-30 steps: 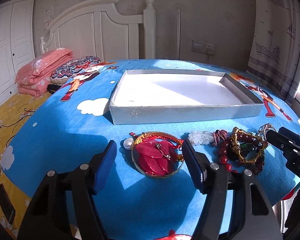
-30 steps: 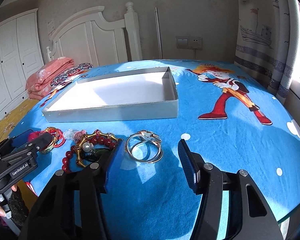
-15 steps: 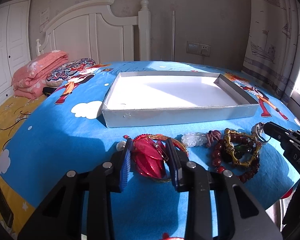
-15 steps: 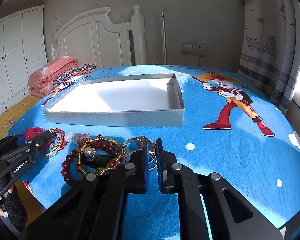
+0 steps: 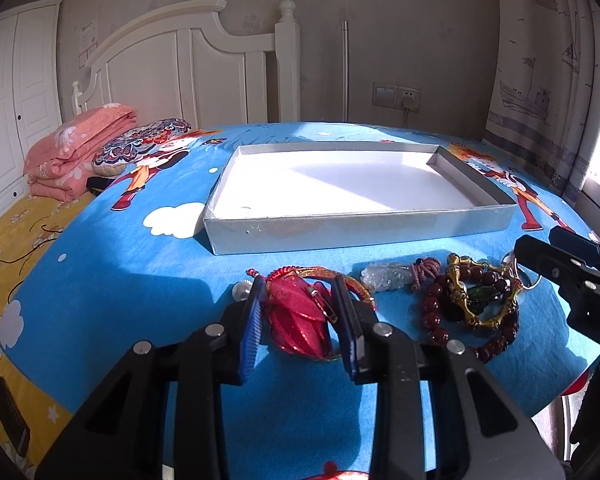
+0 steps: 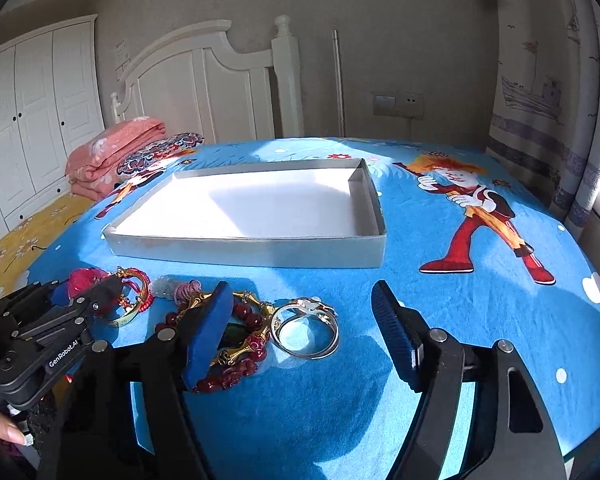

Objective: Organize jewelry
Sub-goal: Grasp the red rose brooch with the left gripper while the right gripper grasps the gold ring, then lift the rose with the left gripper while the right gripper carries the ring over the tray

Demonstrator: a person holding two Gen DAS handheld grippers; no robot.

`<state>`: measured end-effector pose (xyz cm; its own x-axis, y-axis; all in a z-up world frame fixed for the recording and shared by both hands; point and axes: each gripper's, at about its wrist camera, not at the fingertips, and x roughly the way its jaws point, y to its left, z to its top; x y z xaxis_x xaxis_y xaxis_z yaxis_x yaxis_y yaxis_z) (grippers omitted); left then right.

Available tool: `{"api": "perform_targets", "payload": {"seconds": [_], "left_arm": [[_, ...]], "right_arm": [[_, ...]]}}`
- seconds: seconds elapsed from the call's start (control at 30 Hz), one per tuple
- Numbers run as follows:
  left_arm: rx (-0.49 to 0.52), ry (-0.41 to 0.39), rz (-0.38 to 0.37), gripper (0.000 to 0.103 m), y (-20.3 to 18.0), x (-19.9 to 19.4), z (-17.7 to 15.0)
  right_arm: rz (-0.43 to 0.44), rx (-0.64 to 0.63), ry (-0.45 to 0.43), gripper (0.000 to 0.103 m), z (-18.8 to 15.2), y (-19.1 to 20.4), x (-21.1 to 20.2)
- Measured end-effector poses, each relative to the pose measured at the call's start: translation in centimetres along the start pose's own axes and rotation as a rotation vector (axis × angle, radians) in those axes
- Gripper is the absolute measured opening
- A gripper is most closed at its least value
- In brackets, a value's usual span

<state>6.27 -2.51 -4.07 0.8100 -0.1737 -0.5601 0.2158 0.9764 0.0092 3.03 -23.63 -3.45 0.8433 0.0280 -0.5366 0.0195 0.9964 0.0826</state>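
Several jewelry pieces lie in a row on the blue bedspread in front of a shallow white box (image 5: 356, 228) (image 6: 244, 248). My left gripper (image 5: 300, 320) is shut on a red leaf ornament with a gold bangle (image 5: 300, 316), which also shows in the right wrist view (image 6: 130, 296). Right of it lie a pale jade pendant (image 5: 386, 276) and a dark red bead bracelet with a gold bamboo bangle (image 5: 476, 300) (image 6: 240, 344). My right gripper (image 6: 304, 332) is open, with a silver double ring (image 6: 306, 330) lying between its fingers.
A folded pink blanket (image 5: 76, 148) and a patterned pillow (image 5: 140, 144) lie at the far left by the white headboard (image 5: 188, 68). A curtain (image 5: 540, 60) hangs at the right. The bed edge runs close below the jewelry.
My left gripper closed onto the red ornament and bangle. My right gripper, shut at the silver ring half a second ago, has opened; the ring lies on the bedspread.
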Motion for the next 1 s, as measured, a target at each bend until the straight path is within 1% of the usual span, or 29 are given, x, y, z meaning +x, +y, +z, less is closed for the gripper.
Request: {"api": "perform_targets", "payload": {"seconds": [0.07, 0.13, 0.2, 0.23, 0.4, 0.63, 0.8, 0.9, 0.97, 1.0], "left_arm": [[0.006, 0.004, 0.007, 0.033, -0.1, 0.4, -0.1], [-0.001, 0.013, 0.004, 0.034, 0.0, 0.8, -0.2], [-0.002, 0.018, 0.002, 0.036, 0.0, 1.3, -0.2], [0.003, 0.017, 0.003, 0.037, -0.1, 1.4, -0.3], [0.004, 0.004, 0.004, 0.032, -0.2, 1.3, -0.1], [-0.016, -0.04, 0.018, 0.032, 0.3, -0.4, 0.4], [-0.016, -0.077, 0.033, 0.032, 0.4, -1.7, 0.6], [-0.025, -0.069, 0.018, 0.032, 0.6, -1.8, 0.5], [-0.036, -0.052, -0.004, 0.034, 0.8, -1.5, 0.3], [-0.043, -0.046, -0.006, 0.042, 1.0, -1.4, 0.2]], "right_arm": [[-0.007, 0.015, 0.027, 0.055, -0.1, -0.1, 0.8], [-0.02, 0.028, 0.052, 0.052, -0.4, -0.4, 1.6], [-0.023, 0.038, 0.066, 0.04, -0.7, -0.6, 2.1], [-0.02, 0.039, 0.068, 0.038, -0.7, -0.6, 2.2], [-0.036, 0.023, 0.039, 0.038, -0.9, -0.4, 1.5], [-0.052, -0.004, -0.029, 0.038, 0.0, 0.0, -0.4], [-0.046, -0.006, -0.019, 0.038, -0.1, 0.1, -0.2], [-0.041, -0.01, -0.015, 0.038, -0.1, 0.3, -0.1], [-0.041, -0.012, -0.016, 0.038, -0.1, 0.4, -0.1], [-0.04, -0.011, -0.015, 0.038, -0.2, 0.4, -0.1]]}}
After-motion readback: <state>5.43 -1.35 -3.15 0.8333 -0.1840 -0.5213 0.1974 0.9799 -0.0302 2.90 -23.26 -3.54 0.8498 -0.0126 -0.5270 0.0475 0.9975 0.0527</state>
